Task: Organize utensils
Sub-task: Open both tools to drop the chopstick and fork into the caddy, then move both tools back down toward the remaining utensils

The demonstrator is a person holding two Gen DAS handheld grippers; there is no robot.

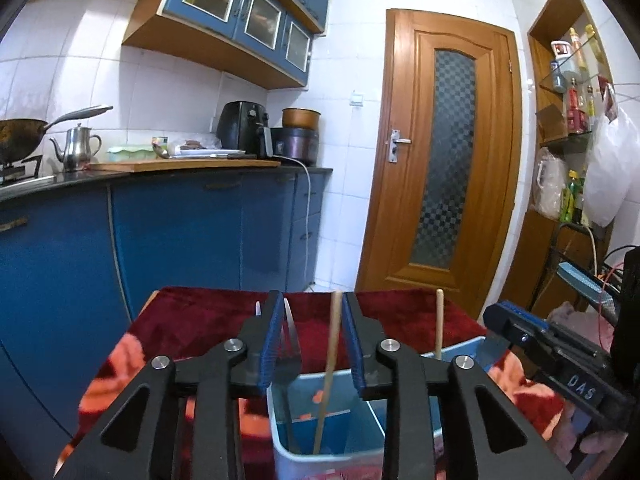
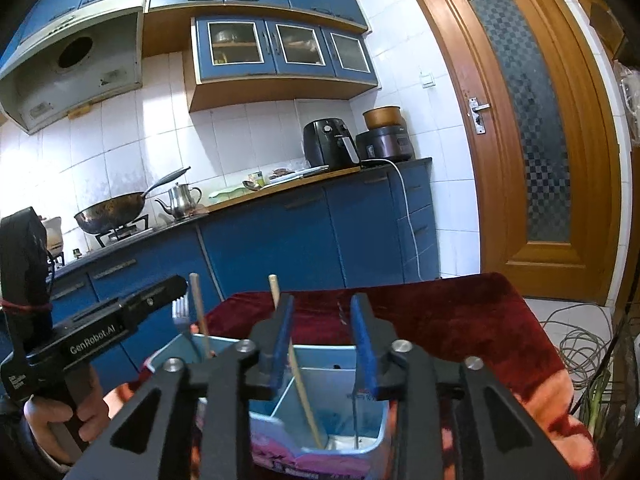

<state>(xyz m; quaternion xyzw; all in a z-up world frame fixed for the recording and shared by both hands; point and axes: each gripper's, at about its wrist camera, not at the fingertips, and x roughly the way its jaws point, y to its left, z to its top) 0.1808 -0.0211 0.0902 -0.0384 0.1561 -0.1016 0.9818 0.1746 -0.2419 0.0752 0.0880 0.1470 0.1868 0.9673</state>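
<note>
Your left gripper (image 1: 313,312) hovers just above the near left end of the blue bin (image 1: 280,416), its jaws part open. A fork (image 1: 291,330) and a wooden chopstick (image 1: 334,332) stand upright in the compartment below and rise into the gap between the blue pads (image 1: 269,344). The fork sits close beside the left pad and the chopstick close beside the right one, but neither pad presses on them, so nothing is gripped.

A second chopstick (image 1: 439,322) stands further right in the bin, leaning in another compartment. Your right gripper (image 1: 516,320) shows at the right edge of the left view, reaching over that end of the bin.

In the right view, your right gripper (image 2: 322,312) also has its jaws part open over the bin (image 2: 376,432). A chopstick (image 2: 304,396) leans in the compartment beneath, with its top poking up just left of the left pad (image 2: 282,340), outside the gap. Nothing is gripped here either. To the left, your left gripper (image 2: 176,286) hangs over the bin's far left compartment, where the fork (image 2: 181,314) and the other chopstick (image 2: 200,312) stand. Your hand (image 2: 60,416) wraps its handle at the lower left.

The bin sits on a table covered in a red cloth (image 2: 460,320). Blue cabinets (image 2: 280,240), a wok (image 2: 108,212), a kettle (image 2: 180,200) and a wooden door (image 2: 532,120) lie beyond.
</note>
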